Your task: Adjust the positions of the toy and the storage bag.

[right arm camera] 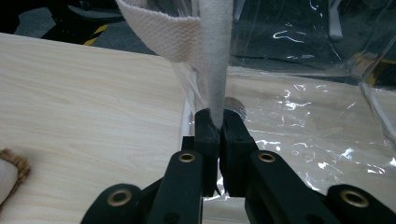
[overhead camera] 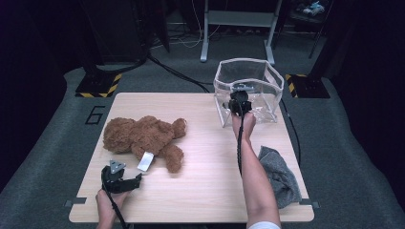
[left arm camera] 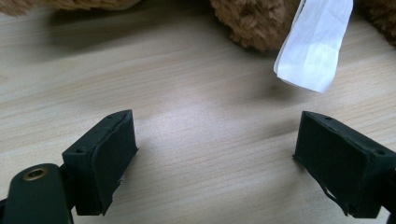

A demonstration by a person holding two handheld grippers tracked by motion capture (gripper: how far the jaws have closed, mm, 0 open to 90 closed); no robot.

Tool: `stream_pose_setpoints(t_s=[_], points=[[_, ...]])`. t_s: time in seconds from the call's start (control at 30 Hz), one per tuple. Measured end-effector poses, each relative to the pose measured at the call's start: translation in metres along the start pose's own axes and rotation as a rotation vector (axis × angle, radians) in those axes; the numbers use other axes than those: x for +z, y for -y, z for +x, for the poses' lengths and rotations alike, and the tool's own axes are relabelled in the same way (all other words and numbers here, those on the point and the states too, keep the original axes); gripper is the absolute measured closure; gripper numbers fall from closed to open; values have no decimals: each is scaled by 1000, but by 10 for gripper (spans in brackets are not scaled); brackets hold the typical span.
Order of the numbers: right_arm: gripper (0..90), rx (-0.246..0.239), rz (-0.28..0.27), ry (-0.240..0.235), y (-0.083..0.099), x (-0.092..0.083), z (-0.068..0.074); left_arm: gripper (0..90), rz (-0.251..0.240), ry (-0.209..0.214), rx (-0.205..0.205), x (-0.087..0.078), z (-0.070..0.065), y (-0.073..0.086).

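The widest open stretch of the table (overhead camera: 205, 167) lies in the middle, between the brown teddy bear (overhead camera: 143, 138) on the left and the grey cloth (overhead camera: 279, 174) at the right front edge, though the person's right forearm (overhead camera: 250, 162) crosses it on the way to the clear bag (overhead camera: 248, 90) standing at the far right corner. In front of the left gripper (left arm camera: 215, 154) the bare wood between its wide-apart jaws is free, with the bear's leg and its white tag (left arm camera: 313, 42) barring the way just beyond. The right gripper (right arm camera: 219, 126) is pinched on the bag's white edge band (right arm camera: 212, 60), with bare table to one side of it and the bag's plastic wall to the other.
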State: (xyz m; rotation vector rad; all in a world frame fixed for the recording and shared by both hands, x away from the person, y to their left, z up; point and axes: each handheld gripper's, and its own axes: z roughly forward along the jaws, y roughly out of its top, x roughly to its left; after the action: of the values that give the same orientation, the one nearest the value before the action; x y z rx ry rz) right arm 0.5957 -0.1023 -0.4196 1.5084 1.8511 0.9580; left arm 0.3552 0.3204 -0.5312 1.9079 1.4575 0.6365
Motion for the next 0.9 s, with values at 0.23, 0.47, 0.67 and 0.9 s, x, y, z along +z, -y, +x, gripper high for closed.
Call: stream_pose_setpoints(t_s=[0.23,0.47,0.67,0.9], points=[[875,16,-11,-21,6,-6,4,119,0,-1,1,0,0,0],[875,13,-22,-43,14,-16,18,120,1,0,0,0,0,0],[876,11,-28,-54,21,-23,27,120,1,4,1,0,0,0],[875,10,-27,-64,28,-32,40,119,3,7,2,0,0,0]])
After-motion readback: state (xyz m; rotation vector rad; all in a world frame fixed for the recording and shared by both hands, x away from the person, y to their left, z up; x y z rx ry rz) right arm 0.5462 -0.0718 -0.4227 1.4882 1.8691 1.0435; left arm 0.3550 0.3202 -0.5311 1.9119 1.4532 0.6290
